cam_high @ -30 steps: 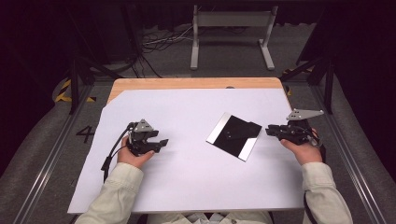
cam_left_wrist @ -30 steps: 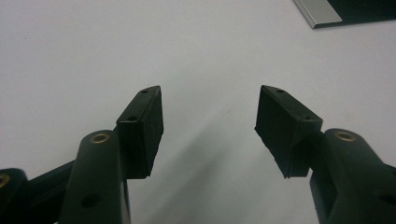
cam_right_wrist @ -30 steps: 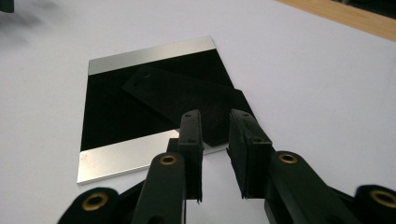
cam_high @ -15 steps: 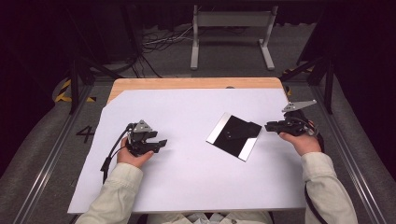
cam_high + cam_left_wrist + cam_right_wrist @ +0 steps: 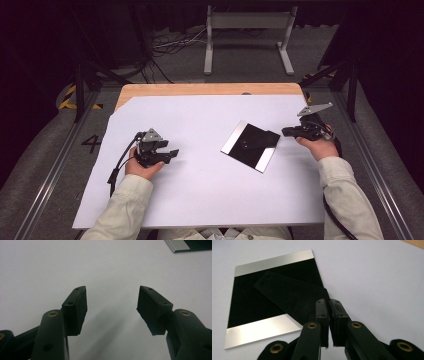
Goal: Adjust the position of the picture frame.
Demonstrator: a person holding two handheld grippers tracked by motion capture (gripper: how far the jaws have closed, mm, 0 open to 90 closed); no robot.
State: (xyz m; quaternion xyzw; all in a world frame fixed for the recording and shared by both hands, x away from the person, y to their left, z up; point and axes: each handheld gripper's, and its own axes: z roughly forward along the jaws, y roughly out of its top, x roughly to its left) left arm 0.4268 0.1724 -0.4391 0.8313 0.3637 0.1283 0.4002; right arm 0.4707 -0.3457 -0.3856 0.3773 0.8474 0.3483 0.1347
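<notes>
Since a second ago my right gripper has slid in from the table's right edge toward the plate, and its jaws have just been closing; they now pinch the near corner of the thin black sheet, edge-on between the pads. My left gripper hasn't shifted: it rests on the white paper, jaws wide apart with nothing between them.

The sheet lies on top of the square black plate with two bright metal strips, right of the table's middle, and overhangs it toward my right hand. I'd judge the sheet light, stiff and rather slick, so a corner pinch may let it pivot or slip; a deeper bite along the overhanging edge would hold better. The plate beneath looks rigid, heavier, and easily scratched.
</notes>
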